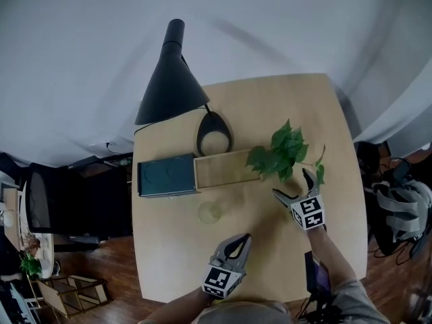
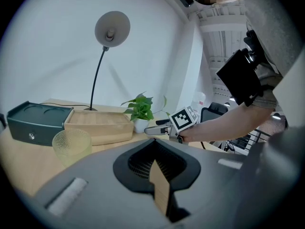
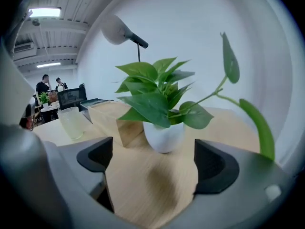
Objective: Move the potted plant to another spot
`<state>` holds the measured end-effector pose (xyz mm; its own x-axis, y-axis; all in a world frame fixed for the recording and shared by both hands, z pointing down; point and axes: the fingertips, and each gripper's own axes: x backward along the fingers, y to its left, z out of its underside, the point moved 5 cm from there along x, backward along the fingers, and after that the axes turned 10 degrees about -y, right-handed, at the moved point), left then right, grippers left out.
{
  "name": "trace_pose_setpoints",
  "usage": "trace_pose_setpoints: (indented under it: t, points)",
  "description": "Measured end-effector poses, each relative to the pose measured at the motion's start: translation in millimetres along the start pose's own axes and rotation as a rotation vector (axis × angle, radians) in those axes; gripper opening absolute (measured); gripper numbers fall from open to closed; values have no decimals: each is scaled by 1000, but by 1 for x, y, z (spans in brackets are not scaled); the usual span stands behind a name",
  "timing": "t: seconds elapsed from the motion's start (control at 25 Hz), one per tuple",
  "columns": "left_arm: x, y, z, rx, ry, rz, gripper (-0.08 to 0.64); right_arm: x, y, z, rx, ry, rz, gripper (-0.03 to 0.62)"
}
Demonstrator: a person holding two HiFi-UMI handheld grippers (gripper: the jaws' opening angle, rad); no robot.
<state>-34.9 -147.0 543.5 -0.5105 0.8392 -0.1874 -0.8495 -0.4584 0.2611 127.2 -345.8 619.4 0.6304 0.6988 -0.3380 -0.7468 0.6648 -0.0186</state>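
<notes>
The potted plant has broad green leaves and a small white pot. It stands on the round wooden table, at the right end of a long wooden box. My right gripper is just in front of the pot with its jaws wide open. The pot lies a little beyond the fingertips, not between them, and nothing is held. My left gripper hangs over the table's near side, behind a glass, its jaws together and empty. From there I also see the plant.
A ribbed yellowish glass stands in front of the wooden box. A dark green box adjoins the wooden box on the left. A black desk lamp stands behind it with its base. A chair is off the table's left.
</notes>
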Motion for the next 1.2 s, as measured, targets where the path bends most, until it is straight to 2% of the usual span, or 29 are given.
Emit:
trace_pose_setpoints:
  t: [0.28,0.68,0.8,0.88,1.08,1.12,1.2]
  points:
    - [19,-13,-21,-13,-79,9,-6,34,28,-39,75,-57,-19,532]
    - [82,-20,-34,-26,-181,-15,-6,88,94,-100,170,-159,-51,430]
    - [98,-20,-35,-25,-206,-24,-6,106,113,-109,187,-181,-41,356]
    - [107,-21,-38,-29,-223,-26,-6,117,123,-111,186,-192,-23,280]
    - [127,-27,-45,-42,-262,-17,-6,142,143,-111,158,-195,22,27]
    - [131,-29,-46,-44,-270,-16,-6,147,148,-111,153,-194,21,6]
    - [139,-33,-47,-48,-283,-12,-6,157,160,-109,150,-197,18,5]
